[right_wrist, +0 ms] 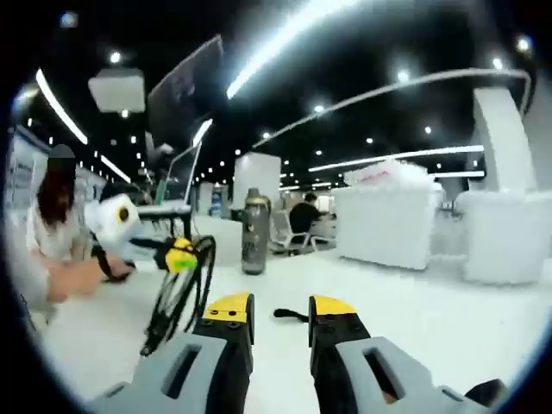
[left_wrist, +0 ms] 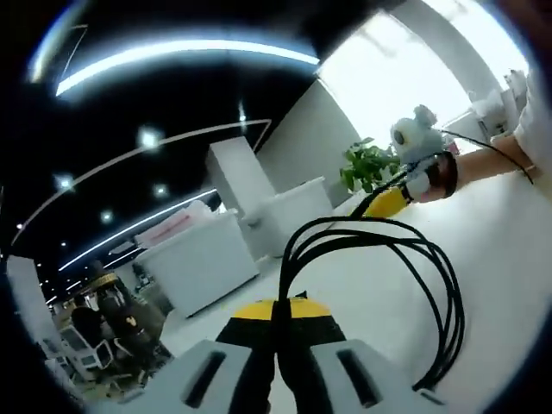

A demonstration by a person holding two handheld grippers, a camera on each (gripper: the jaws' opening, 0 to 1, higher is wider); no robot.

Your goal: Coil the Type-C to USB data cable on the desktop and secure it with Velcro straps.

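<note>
Left gripper [left_wrist: 278, 321] clamped on the coiled cable [left_wrist: 405, 285], held just above the desk [left_wrist: 509, 233]. Right gripper [right_wrist: 280, 312] released, near the Velcro strap [right_wrist: 291, 315] lying just beyond its jaws. Risk: loops springing loose if the clamp slackens before strapping.

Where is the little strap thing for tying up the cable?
Look at the white desktop in the right gripper view. Just past the tips of the right gripper, between them, lies the small dark Velcro strap, flat on the desk. Unlike the looped black cable held up at left, it is short and lies alone.
</note>
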